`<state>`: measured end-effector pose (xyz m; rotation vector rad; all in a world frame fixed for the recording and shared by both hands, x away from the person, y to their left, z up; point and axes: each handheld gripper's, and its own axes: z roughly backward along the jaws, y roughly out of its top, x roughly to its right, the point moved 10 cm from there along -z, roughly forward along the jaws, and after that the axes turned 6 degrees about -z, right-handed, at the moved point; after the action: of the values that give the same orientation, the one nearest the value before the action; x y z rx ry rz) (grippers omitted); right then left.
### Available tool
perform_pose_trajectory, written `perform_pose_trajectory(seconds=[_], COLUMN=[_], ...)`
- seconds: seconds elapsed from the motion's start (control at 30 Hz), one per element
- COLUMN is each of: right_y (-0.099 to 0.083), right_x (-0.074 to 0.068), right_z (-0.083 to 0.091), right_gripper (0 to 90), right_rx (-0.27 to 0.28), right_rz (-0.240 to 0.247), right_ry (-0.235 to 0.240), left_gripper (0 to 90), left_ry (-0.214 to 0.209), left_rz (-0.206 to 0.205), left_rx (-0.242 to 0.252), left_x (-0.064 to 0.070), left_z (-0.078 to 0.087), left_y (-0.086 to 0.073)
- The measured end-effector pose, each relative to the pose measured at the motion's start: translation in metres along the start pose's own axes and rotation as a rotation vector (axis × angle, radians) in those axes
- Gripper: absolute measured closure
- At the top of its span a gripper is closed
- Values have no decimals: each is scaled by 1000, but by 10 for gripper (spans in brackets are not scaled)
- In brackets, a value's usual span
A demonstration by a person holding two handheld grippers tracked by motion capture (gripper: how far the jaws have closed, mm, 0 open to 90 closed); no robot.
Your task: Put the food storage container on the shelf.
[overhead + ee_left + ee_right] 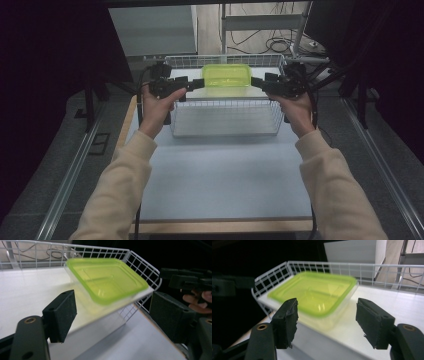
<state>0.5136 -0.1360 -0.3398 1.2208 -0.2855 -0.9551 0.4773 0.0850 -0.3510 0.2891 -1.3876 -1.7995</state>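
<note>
A clear container with a lime-green lid [226,75] sits on the white upper shelf [230,92] of a wire basket rack [225,117], toward the rack's far side and roughly centred between its two ends. The rack stands at the far end of the pale surface [220,175].

The left hand-held gripper [197,84] is level with the container's left end, and the right hand-held gripper [256,82] is level with its right end. Each gripper's own view looks straight at the container, with the jaws spread wide and nothing between them: the left gripper [112,312] frames the container's near corner, and the right gripper [327,320] does the same from the opposite end. Whether any jaw tip touches the container wall is hard to tell from above; in the gripper views the pads seem just short of it.

Judging by this, the approach is done and both grippers are lined up at the container's ends. The grasp itself is not yet made: both grippers have to close on the container before it can be lifted or moved anywhere on or off the rack.
</note>
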Motion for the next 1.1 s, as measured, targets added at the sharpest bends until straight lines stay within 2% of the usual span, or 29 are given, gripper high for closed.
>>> perform_pose_trajectory(seconds=[0.07, 0.33, 0.4, 0.5, 0.63, 0.77, 0.87, 1.0, 1.1], right_y=[-10, -57, -71, -94, -129, -164, -189, -221, -238], right_x=[-5, -26, -32, -38, -45, -44, -41, -33, -28], right_z=[8, 33, 39, 47, 54, 62, 64, 61, 58], right_gripper=[320, 303, 299, 296, 293, 291, 291, 287, 280], right_rx=[-17, -60, -67, -74, -92, -114, -128, -165, -200], right_rz=[44, 94, 121, 156, 143, 126, 106, 71, 88], right_ry=[11, 111, 121, 134, 181, 202, 213, 214, 209], left_gripper=[218, 228, 231, 231, 230, 231, 233, 232, 232], left_ry=[-8, -69, -95, -96, -90, -74, -59, -49, -50], left_rz=[-18, -32, -22, -56, -112, -136, -123, -129, -130], left_rx=[2, 21, 22, 5, -41, -87, -111, -197, -230], left_x=[5, 26, 35, 45, 54, 55, 53, 49, 49], left_z=[8, 32, 36, 38, 40, 41, 39, 30, 25], left_y=[-10, -60, -76, -103, -141, -174, -197, -231, -244])
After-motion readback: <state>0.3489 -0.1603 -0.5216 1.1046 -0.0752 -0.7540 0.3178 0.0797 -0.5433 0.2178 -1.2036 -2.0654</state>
